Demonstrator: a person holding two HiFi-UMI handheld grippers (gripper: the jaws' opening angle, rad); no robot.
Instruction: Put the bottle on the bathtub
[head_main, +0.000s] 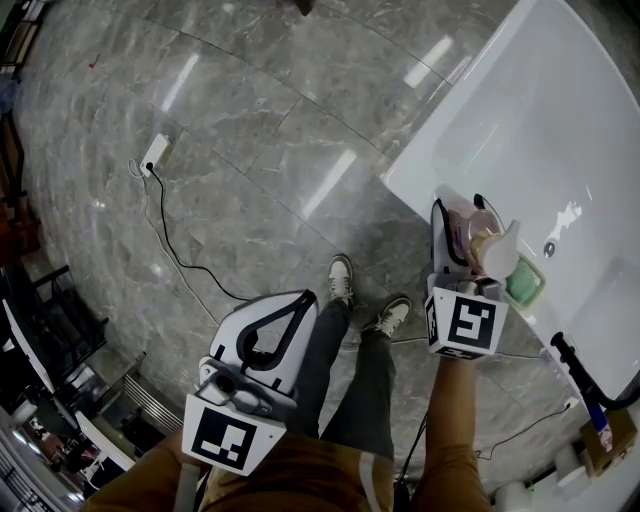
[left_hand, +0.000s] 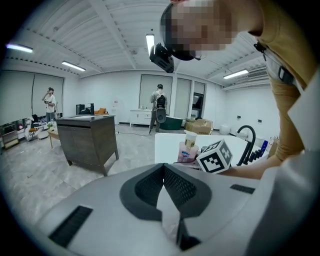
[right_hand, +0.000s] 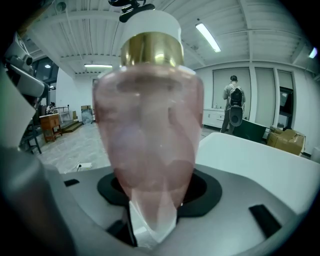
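A pink bottle (head_main: 482, 238) with a gold collar and a white pump top is clamped in my right gripper (head_main: 460, 222), shut on it. The bottle hangs over the near rim of the white bathtub (head_main: 560, 120). In the right gripper view the bottle (right_hand: 150, 125) fills the middle, upright between the jaws of the right gripper (right_hand: 150, 200), with the bathtub (right_hand: 250, 155) behind it. My left gripper (head_main: 290, 308) is shut and empty, low beside the person's legs. The left gripper view looks past the left gripper (left_hand: 164, 169) at the bottle (left_hand: 187, 149) and the bathtub (left_hand: 167, 145).
A green soap dish (head_main: 524, 282) and a black faucet (head_main: 585, 375) sit on the tub's rim near the bottle. A power strip (head_main: 153, 153) with a cable lies on the marble floor. A dark cabinet (left_hand: 87, 137) stands to the left.
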